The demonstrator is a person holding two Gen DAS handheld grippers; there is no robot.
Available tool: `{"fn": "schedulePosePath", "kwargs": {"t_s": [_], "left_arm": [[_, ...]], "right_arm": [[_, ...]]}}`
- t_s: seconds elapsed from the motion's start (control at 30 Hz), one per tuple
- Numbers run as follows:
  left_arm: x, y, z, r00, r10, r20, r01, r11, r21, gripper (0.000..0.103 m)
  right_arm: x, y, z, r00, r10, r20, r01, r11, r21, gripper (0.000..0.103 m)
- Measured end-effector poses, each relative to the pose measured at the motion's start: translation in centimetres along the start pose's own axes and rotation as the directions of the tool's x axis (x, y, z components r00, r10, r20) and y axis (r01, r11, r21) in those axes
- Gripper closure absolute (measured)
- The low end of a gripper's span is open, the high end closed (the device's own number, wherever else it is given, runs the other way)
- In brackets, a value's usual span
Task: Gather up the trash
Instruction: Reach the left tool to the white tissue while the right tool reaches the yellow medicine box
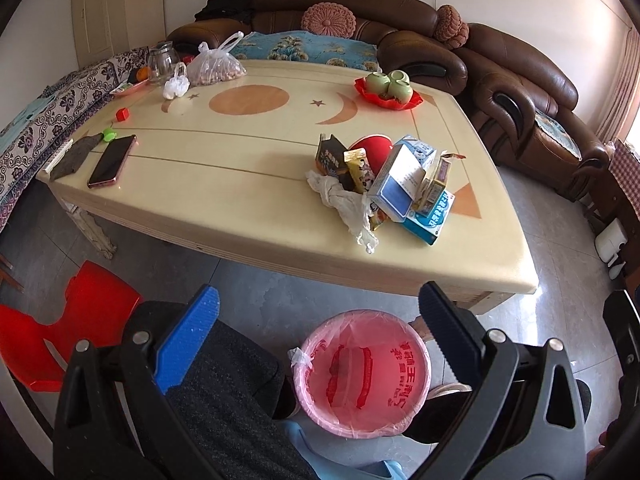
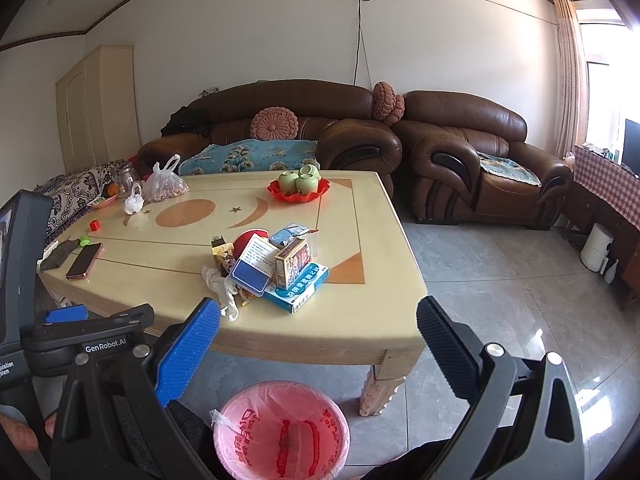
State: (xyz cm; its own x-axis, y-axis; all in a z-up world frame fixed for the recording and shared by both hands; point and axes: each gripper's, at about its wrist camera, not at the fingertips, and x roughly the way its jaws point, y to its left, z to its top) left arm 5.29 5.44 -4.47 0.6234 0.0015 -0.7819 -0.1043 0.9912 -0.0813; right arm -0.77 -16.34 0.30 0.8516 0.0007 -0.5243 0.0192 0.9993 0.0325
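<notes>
A heap of trash lies on the cream coffee table near its front right corner: empty medicine boxes, snack wrappers and a crumpled white tissue. The heap also shows in the right wrist view. A pink bin lined with a pink bag stands on the floor in front of the table, also in the right wrist view. My left gripper is open and empty above the bin. My right gripper is open and empty, short of the table's front edge. The left gripper's body shows at the right view's left.
A phone, a dark cloth, a red tray of green cups, a bag of nuts and a glass jar are on the table. A red plastic stool stands left. Brown sofas lie behind.
</notes>
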Motion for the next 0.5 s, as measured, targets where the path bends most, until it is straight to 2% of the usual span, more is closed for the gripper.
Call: {"fn": "schedulePosePath", "kwargs": {"t_s": [0.3,0.5], "left_arm": [[3.3,1.3,1.8,0.998,-0.006,-0.06,0.004,0.999,-0.049,0.005],[5.7,2.1,3.5,0.995,-0.014,-0.098,0.004,0.995,-0.098,0.005]], "right_arm": [[4.0,-0.6,0.6,0.999,0.003,-0.042,-0.003,1.0,-0.005,0.006],[6.7,-1.3,1.4,0.997,0.026,-0.071,-0.024,0.999,0.032,0.006]]}}
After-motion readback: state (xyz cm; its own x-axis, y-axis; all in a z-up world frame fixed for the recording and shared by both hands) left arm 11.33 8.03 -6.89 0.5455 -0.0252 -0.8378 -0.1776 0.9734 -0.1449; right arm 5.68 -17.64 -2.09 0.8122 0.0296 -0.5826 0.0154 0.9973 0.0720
